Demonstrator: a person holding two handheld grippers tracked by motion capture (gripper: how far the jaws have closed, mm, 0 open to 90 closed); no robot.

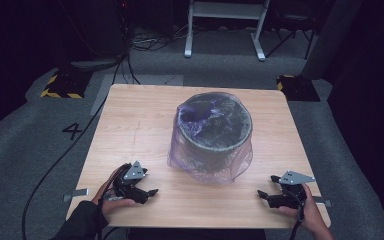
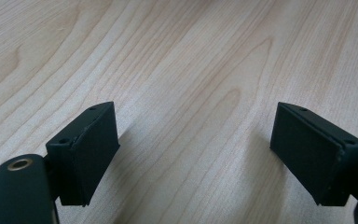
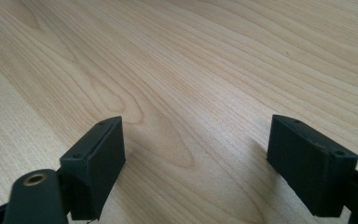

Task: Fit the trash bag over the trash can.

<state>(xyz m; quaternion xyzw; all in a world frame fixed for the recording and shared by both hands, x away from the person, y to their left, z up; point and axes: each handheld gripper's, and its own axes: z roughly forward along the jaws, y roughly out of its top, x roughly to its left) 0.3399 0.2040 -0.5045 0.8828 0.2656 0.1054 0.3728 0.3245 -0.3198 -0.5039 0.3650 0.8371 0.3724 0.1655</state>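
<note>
A: Obs. at this frame: bin [image 1: 214, 131] stood roughly mid-table, a bit toward the far edge, w/ purple liner bag [image 1: 207, 167] draped over its rim and sagging down the near side to the wood. Dark room, so I couldn't tell whether the bag was seated evenly all round the rim.

B: Grippers?

A: Left gripper [image 1: 150, 192] sat near-left of the bin, close to the table [image 1: 130, 115] front edge, low over the wood. Jaws stood wide apart, nothing between them; the left gripper view had bare wood grain in the gap. Right gripper [image 1: 266, 195] near-right of the bin, same story: spread wide, unloaded, hovering just off the surface. Both well apart from the bin.

B: So the step in hand was the approach to the bag, prob.?

A: My read, yes. Both were staged either side of the bin, neither touching film.

B: Notes for doing it well?

A: 1) Go for the loose skirt of film at the bin's near base, not the taut part at the rim; slack gathers between pads more easily. 2) Come in from both sides of the bin symmetrically so the bin doesn't slide or tip. 3) Pinch film only; catching the bin wall would drag the bin. 4) Thin plastic slips, so close fully before pulling, then move slowly.

B: Risk?

A: Tearing, or bin skating toward the far edge.
</note>
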